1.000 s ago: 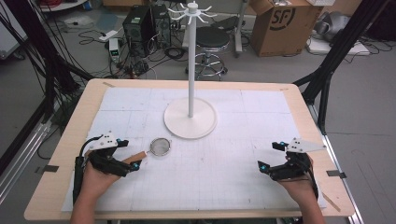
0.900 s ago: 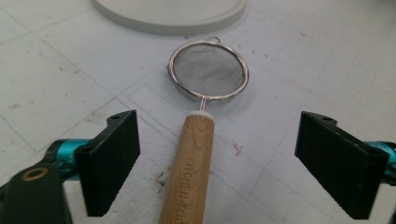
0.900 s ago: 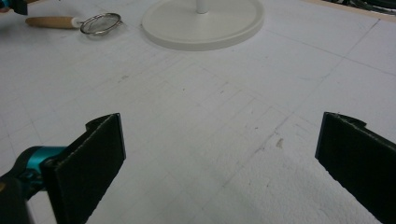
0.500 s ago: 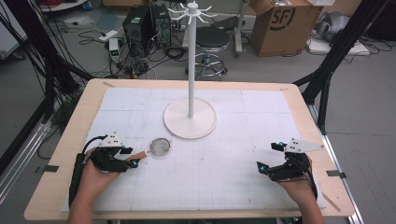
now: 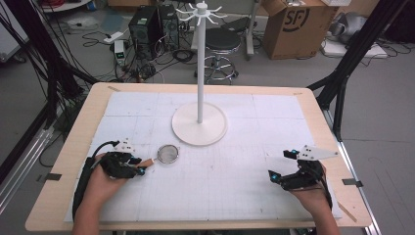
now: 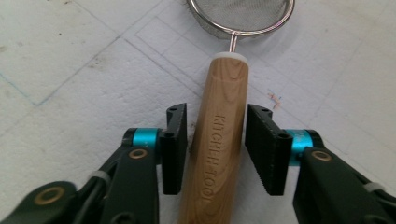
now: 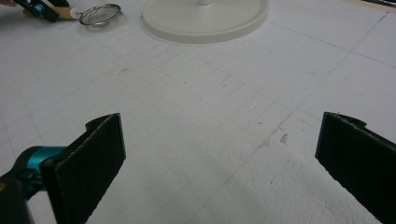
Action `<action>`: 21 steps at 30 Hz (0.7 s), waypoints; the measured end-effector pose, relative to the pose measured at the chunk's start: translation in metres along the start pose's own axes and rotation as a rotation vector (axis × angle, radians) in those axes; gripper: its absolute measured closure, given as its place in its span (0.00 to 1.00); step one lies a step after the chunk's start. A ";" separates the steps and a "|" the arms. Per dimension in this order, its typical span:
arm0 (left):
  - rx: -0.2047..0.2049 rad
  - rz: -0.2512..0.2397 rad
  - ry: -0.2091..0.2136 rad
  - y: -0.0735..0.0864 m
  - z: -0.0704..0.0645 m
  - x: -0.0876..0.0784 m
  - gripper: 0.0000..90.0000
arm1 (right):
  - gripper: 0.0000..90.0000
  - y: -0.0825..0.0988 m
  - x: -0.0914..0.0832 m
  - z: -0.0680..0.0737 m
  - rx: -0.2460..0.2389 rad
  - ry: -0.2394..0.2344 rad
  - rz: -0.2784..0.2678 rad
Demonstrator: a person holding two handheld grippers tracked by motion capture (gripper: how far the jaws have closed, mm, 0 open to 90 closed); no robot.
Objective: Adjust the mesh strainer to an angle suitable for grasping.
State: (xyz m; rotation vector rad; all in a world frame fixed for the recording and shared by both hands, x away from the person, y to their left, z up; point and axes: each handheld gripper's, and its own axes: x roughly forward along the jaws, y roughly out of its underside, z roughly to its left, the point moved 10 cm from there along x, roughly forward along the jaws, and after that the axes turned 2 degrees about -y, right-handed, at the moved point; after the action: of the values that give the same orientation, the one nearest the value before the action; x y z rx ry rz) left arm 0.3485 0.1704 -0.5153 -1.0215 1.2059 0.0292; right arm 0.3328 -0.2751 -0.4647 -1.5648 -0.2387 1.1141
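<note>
The small mesh strainer (image 5: 168,153) lies on the white gridded mat (image 5: 235,196) at the near left of the table (image 5: 63,196), just in front of the round base of the white hook stand (image 5: 199,122) and apart from it. Its long axis runs roughly along the table's width: the wooden handle (image 6: 219,140) points toward the person's left, and the wire bowl sits at the end toward the table's middle. In the left gripper view the handle rises straight up the picture, its white-capped tip and a thin wire neck leading to the bowl.

The left gripper (image 6: 217,149) straddles that handle. Its jaws have just been closing, and the handle now stands between them; a thin sliver of mat shows on each side of the wood, so the pads appear not quite pressed on it. In the high view the handle is mostly covered by the left hand (image 5: 105,176) and gripper.

The bowl's far rim is cut off at the top of the left gripper view, and the handle's butt end runs out of the bottom. The letters on the wood read "KITCHEN TOOL".

The right gripper (image 7: 219,163) rests at the near right of the mat, well apart from the strainer, its jaws spread wide with nothing between them.
</note>
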 end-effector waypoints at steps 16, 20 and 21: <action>0.083 0.031 -0.059 -0.003 -0.007 0.001 0.77 | 0.00 0.001 0.001 0.000 -0.002 -0.004 0.006; 0.089 0.033 -0.066 -0.003 -0.008 0.000 0.77 | 0.00 0.001 0.001 0.000 -0.001 -0.004 0.006; 0.089 0.031 -0.068 -0.003 -0.008 0.000 0.77 | 0.00 0.001 0.001 0.000 -0.002 -0.004 0.004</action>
State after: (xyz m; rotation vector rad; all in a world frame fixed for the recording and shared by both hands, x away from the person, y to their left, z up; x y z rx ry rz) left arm 0.3445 0.1633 -0.5134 -0.9174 1.1512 0.0334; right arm 0.3327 -0.2746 -0.4659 -1.5659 -0.2400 1.1201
